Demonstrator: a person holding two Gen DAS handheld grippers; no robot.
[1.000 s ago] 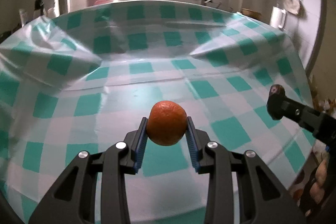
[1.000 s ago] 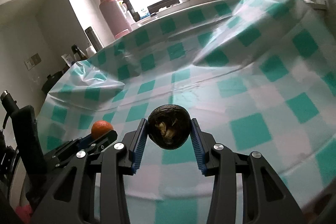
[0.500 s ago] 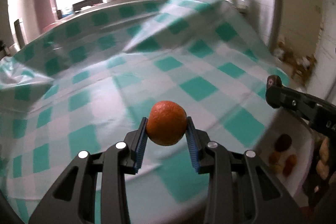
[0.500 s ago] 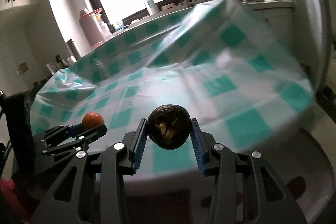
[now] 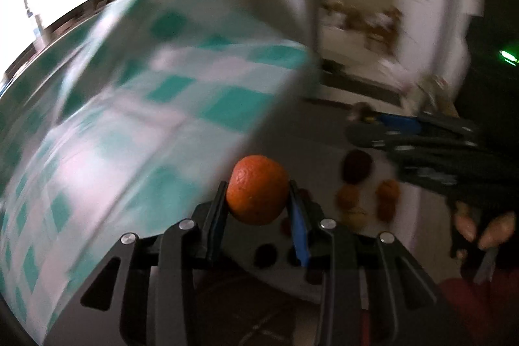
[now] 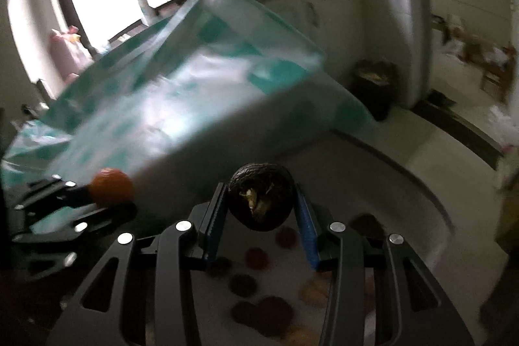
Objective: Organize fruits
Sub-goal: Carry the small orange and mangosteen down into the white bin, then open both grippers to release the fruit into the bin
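- The left gripper [image 5: 258, 200] is clamping an orange [image 5: 257, 189] at centre frame; the right gripper [image 6: 261, 205] is pinching a dark wrinkled fruit [image 6: 261, 196], centre of its view.
- Both fruits are hanging above a pale tray [image 6: 431, 216] at lower right, where other fruits [image 6: 262, 312] are already lying (blurred, uncounted); the two held ones are yet to be set down.
- The checked tablecloth [image 5: 136, 106] is filling the upper left; the other gripper is crowding each view's edge.

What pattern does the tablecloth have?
Teal and white checks on the tablecloth; clearest in the left wrist view.
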